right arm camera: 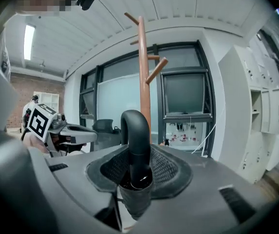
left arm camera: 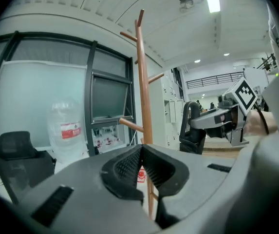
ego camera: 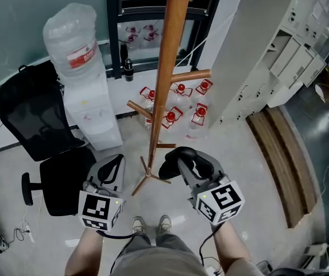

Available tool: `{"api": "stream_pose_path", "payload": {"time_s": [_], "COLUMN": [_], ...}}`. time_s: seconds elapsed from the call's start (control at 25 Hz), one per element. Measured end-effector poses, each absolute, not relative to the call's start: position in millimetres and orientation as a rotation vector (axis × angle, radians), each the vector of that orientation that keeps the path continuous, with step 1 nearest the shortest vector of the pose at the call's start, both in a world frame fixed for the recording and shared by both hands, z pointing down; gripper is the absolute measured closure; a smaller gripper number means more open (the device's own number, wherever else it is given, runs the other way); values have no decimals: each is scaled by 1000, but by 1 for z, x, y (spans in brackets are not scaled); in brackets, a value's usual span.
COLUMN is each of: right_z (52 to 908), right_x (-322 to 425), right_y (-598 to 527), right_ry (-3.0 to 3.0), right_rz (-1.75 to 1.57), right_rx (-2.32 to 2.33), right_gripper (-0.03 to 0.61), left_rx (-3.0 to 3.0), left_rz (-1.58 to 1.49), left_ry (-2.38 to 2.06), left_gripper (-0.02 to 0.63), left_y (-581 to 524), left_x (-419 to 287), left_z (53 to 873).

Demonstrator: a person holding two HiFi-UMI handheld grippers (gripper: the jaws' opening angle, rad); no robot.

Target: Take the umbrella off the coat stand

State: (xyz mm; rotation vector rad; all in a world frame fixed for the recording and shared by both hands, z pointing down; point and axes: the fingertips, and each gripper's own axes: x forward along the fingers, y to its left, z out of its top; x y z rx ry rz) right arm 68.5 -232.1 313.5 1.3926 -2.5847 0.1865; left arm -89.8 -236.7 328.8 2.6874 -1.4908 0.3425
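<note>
Nearest, two hand-held grippers are held out side by side above the floor, each topped by a marker cube. The right hand-held gripper point(right arm camera: 138, 169) is clenched on the umbrella point(right arm camera: 135, 130). The black hooked handle stands upright between the ribbed pads, and folded dark fabric is gathered just below. The left hand-held gripper point(left arm camera: 140, 165) is closed with its jaws meeting at the tips, and nothing is held in it.

Just beyond, the wooden stand point(ego camera: 165, 85) rises between the two grippers, with pegs angled out at several heights. In the left gripper view the hook is seen beside the pole and apart from it, with no peg inside its curve. The umbrella is therefore judged to be already off its peg, and the step in hand to be the carrying away.

The next move is judged to call for the umbrella to be drawn back from the pole, with the hook kept clear of the lower pegs and the grip kept firm.

Farther off, a water dispenser point(ego camera: 89, 114) and a black chair point(ego camera: 32, 114) are seen at the left. Small bottles point(ego camera: 184, 111) are set on the floor behind the stand, and pale lockers point(ego camera: 279, 50) line the right.
</note>
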Motion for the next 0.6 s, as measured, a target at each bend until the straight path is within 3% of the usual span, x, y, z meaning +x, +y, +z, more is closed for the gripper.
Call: {"api": "stream_pose_path", "payload": {"time_s": [0.6], "right_z": [140], "right_x": [85], "right_y": [-173], "right_ry": [-2866], "right_rz": [-136], "right_rx": [1468], "right_gripper": [456], "left_rx": [2930], "left_rz": [202], "left_ry": [-1579], "left_gripper": [606], "left_y": [-203], "left_x": [-81], "left_z": [200]}}
